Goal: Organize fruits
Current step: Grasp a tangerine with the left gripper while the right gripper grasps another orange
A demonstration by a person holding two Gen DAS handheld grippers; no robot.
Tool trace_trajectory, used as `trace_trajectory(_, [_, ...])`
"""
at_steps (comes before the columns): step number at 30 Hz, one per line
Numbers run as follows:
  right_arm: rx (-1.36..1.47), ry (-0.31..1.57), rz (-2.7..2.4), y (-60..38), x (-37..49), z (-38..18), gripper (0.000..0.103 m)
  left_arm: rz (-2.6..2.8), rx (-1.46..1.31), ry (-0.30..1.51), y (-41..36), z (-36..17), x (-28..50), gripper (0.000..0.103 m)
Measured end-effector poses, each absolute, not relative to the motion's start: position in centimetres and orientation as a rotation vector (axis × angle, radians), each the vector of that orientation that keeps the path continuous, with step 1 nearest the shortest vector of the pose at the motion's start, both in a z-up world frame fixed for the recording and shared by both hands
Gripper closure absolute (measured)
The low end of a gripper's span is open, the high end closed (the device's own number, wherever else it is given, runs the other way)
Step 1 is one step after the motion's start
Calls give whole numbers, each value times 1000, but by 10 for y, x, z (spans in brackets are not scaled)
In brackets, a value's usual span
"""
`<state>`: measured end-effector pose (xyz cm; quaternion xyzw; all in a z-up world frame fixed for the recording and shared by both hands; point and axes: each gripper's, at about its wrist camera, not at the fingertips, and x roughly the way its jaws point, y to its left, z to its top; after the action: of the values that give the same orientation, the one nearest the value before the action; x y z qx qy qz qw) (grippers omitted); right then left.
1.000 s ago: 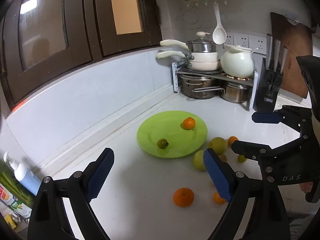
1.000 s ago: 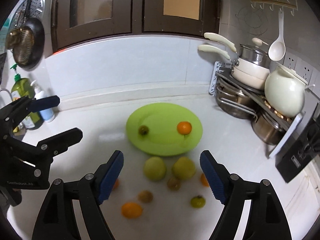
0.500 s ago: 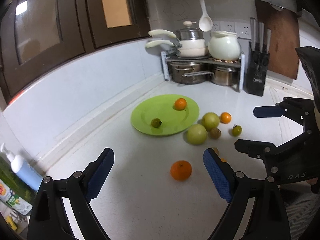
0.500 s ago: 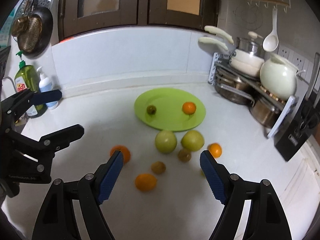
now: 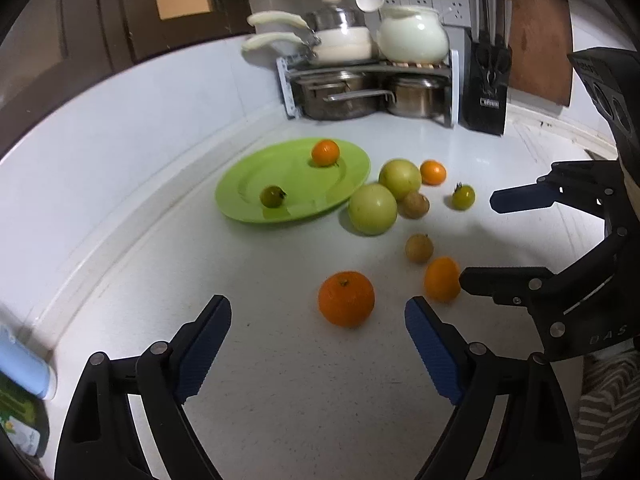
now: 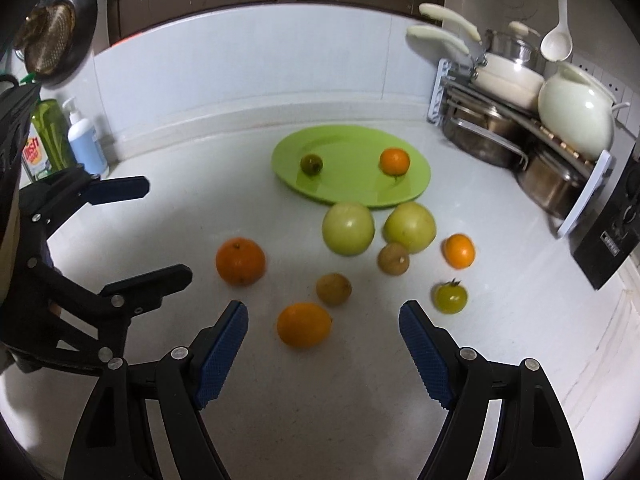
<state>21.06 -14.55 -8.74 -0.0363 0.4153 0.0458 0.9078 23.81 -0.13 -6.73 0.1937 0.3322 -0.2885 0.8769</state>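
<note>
White kitchen counter (image 6: 320,420), green plate (image 6: 352,196) ahead holding two fruits, nine loose nearer, left gripper (image 5: 318,344) and right gripper (image 6: 322,344) both spread, empty.

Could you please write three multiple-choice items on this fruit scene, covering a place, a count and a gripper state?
1. Where does the small dark green tomato lie?
A. on the round lime-green plate
B. on the pot rack
C. between the fingers

2. How many fruits lie on that plate?
A. none
B. two
C. five

3. How are the left gripper and the right gripper?
A. both open, holding nothing
B. left shut on an orange
C. right shut on a tomato

Answers: 1 A, it sits on the plate near the small orange mandarin; 2 B, only those two; 3 A, both pairs of fingers are spread wide.
</note>
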Motion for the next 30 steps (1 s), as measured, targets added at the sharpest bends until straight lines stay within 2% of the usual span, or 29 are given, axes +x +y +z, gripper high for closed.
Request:
trace_trajectory(8, [-12, 944, 138, -150, 225, -113, 41, -659, 415, 740, -12, -89, 256, 24])
trace_trajectory(11, [-5, 958, 144, -150, 228, -119, 43, -683, 404, 762, -14, -95, 263, 27])
trace_trajectory(20, [27, 983, 174, -152, 234, -129, 55, -722, 381, 809, -23, -106, 273, 44])
trace_trajectory(24, [43, 988, 192, -151, 234, -130, 62, -731, 368, 825, -25, -107, 274, 57])
trace_trajectory(26, [41, 987, 195, -150, 233, -129, 62, -724, 367, 824, -26, -107, 273, 61])
trace_trajectory(30, [50, 986, 198, -151, 231, -129, 62, -714, 363, 836, -27, -106, 273, 61])
